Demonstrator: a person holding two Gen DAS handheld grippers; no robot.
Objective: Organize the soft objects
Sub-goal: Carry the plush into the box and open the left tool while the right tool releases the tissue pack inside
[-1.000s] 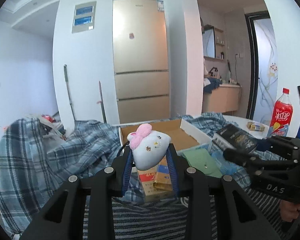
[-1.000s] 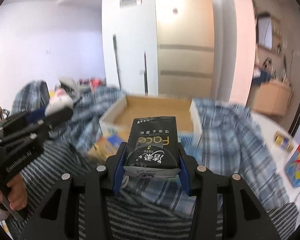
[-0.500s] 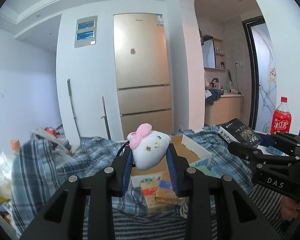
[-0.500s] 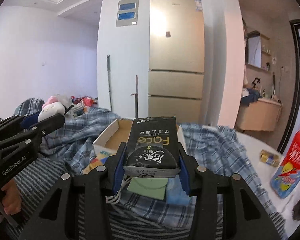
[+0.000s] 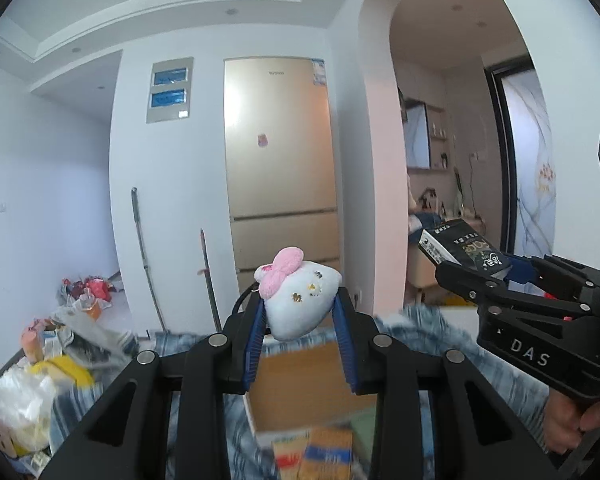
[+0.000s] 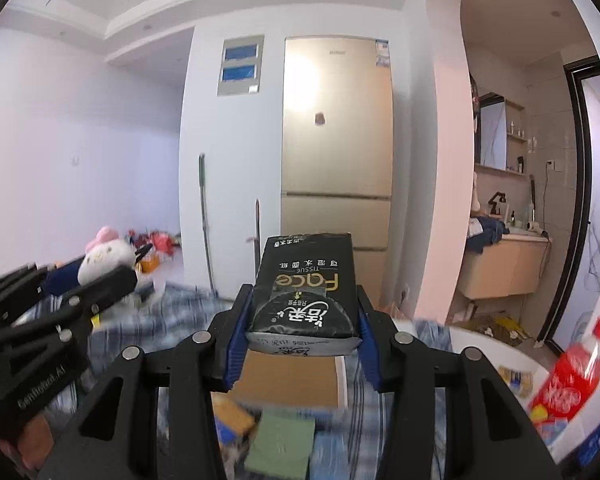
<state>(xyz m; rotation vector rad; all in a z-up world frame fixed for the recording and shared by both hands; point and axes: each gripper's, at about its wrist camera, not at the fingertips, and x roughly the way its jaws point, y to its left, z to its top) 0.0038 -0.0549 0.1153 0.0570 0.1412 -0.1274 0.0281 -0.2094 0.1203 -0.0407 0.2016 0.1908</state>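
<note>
My left gripper [image 5: 300, 312] is shut on a white plush cat head with a pink bow [image 5: 300, 298], held high above an open cardboard box [image 5: 300, 384]. My right gripper [image 6: 302, 316] is shut on a black tissue pack [image 6: 306, 288], also raised over the box [image 6: 288, 376]. The plush shows at the left of the right wrist view [image 6: 106, 254]. The tissue pack shows at the right of the left wrist view [image 5: 462, 250].
The box lies on a blue plaid cloth [image 6: 172, 320]. In front of it lie a green pouch [image 6: 282, 444] and small orange and blue packets [image 5: 324, 456]. A red soda bottle [image 6: 572, 372] stands at the right. Bags and clutter [image 5: 48, 364] lie at the left.
Both grippers have risen and tilted upward with their objects still held. The box and cloth have dropped lower in both views, and more wall and ceiling show.
</note>
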